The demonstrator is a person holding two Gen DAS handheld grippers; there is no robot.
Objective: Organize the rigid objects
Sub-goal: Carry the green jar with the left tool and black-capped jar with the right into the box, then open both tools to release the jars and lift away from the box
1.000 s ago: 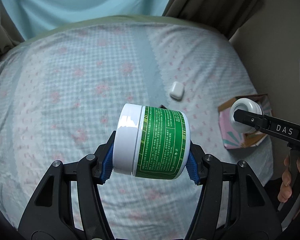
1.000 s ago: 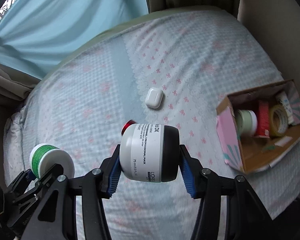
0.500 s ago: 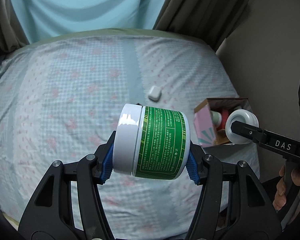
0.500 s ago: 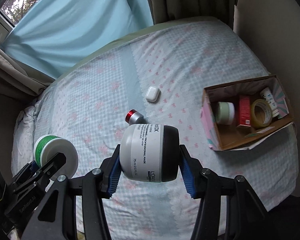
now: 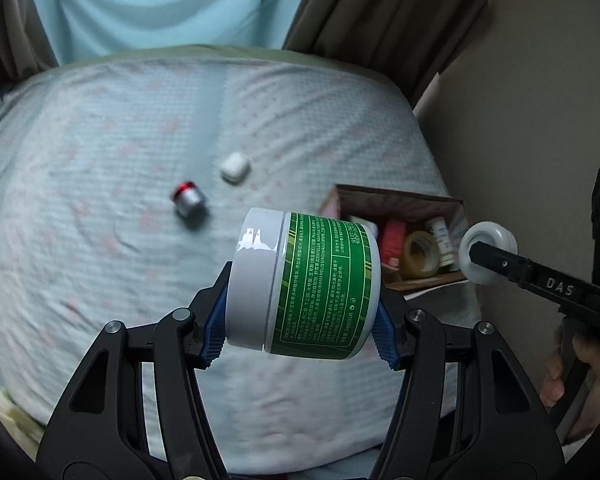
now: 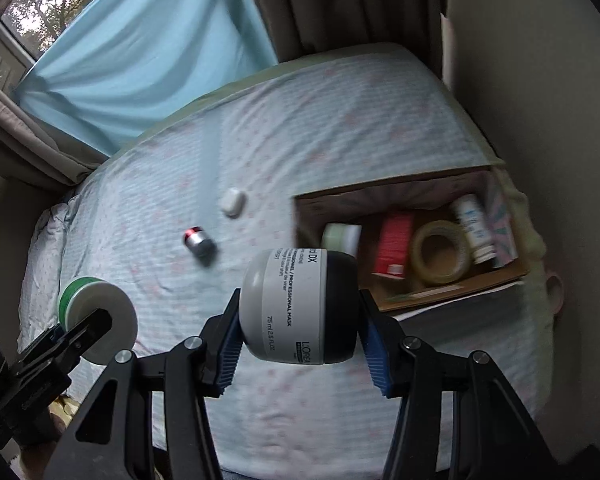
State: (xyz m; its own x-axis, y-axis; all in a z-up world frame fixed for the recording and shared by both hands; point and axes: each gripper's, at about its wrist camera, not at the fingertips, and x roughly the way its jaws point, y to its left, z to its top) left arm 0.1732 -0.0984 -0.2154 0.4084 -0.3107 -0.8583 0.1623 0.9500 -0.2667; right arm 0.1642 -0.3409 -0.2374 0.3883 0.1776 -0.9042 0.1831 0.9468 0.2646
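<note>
My left gripper (image 5: 302, 322) is shut on a green-labelled jar with a white lid (image 5: 304, 284), held on its side above the bed; the jar also shows in the right wrist view (image 6: 96, 312). My right gripper (image 6: 300, 344) is shut on a grey and black L'Oreal mask jar (image 6: 300, 306), held just left of the open cardboard box (image 6: 400, 196); that jar's end shows in the left wrist view (image 5: 488, 258). The box (image 5: 400, 200) holds a tape roll (image 6: 440, 252), a red pack (image 6: 394, 244), a white bottle (image 6: 474, 222) and a pale green jar (image 6: 340, 236).
A small silver and red bottle (image 6: 198, 242) and a white earbud case (image 6: 233, 202) lie on the flowered bedsheet (image 6: 300, 140), also in the left wrist view, bottle (image 5: 188, 200) and case (image 5: 235, 167). A wall runs along the right, curtains at the far end.
Both grippers have pulled back and up from the bed with their jars. The box and the silver bottle now show fuller in both views.
</note>
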